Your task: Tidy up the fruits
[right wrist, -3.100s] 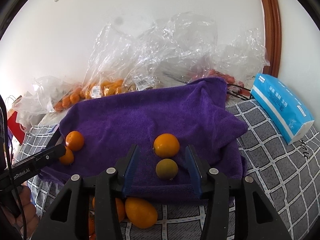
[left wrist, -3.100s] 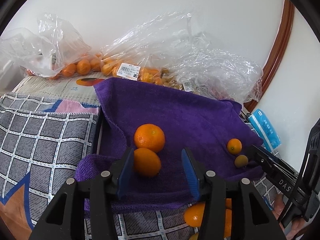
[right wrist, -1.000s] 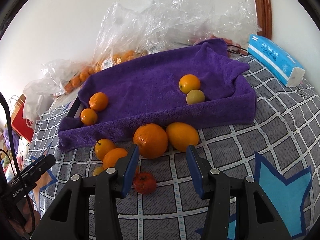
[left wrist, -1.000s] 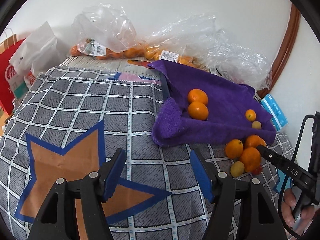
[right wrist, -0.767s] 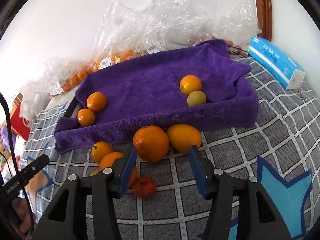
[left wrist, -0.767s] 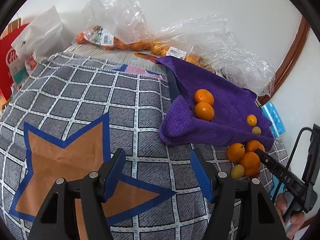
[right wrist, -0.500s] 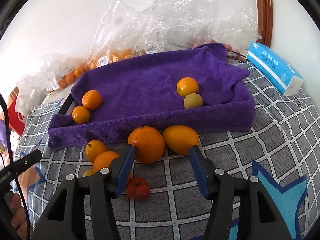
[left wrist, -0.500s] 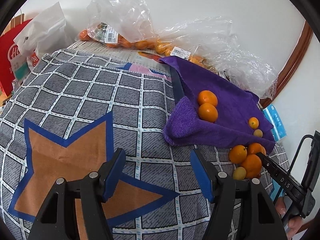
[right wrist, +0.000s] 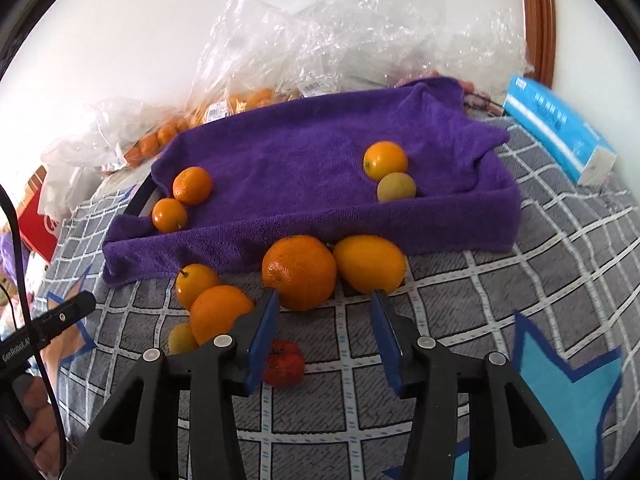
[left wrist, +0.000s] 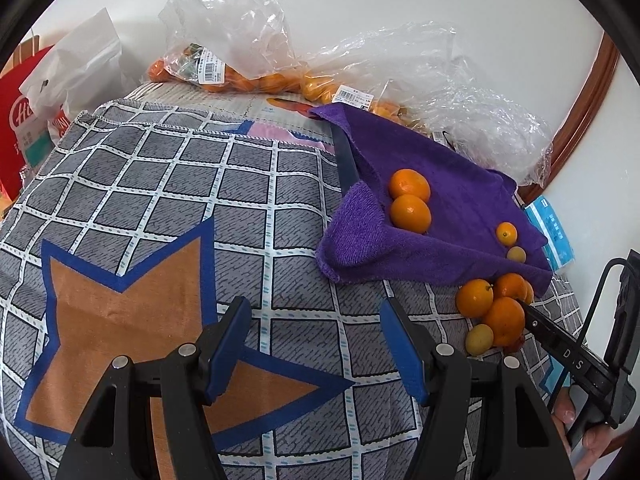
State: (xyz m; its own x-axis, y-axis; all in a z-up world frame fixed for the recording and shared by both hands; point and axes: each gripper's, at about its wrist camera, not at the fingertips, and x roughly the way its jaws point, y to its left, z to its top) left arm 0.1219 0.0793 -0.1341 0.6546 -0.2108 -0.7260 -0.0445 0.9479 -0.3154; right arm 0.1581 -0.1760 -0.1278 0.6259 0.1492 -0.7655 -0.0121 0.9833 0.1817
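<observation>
A purple towel [right wrist: 300, 160] lines a tray and carries two mandarins [right wrist: 192, 185] at its left end, plus a small orange [right wrist: 385, 160] and a yellow-green fruit [right wrist: 396, 187] at its right. Loose fruit lies on the cloth in front: a big orange [right wrist: 299, 272], an oval yellow fruit [right wrist: 370, 264], several smaller ones and a red one [right wrist: 284, 364]. My right gripper [right wrist: 325, 300] hovers just short of the big orange, its jaws closing with nothing pressed between the pads. Over bare checked cloth, far left of the towel [left wrist: 452, 168], my left gripper [left wrist: 316, 308] stands open and holds nothing.
Clear plastic bags of oranges [left wrist: 240, 76] line the wall behind the tray. A blue tissue pack [right wrist: 560, 128] lies to the right of the towel, and a red bag [left wrist: 24, 120] stands off the left edge. A hand [right wrist: 36, 428] holds the left gripper.
Both grippers have drawn back from the towel, where they straddled fruit three seconds ago. Over the last second the left view swung slightly and the right jaws widened, then narrowed.
</observation>
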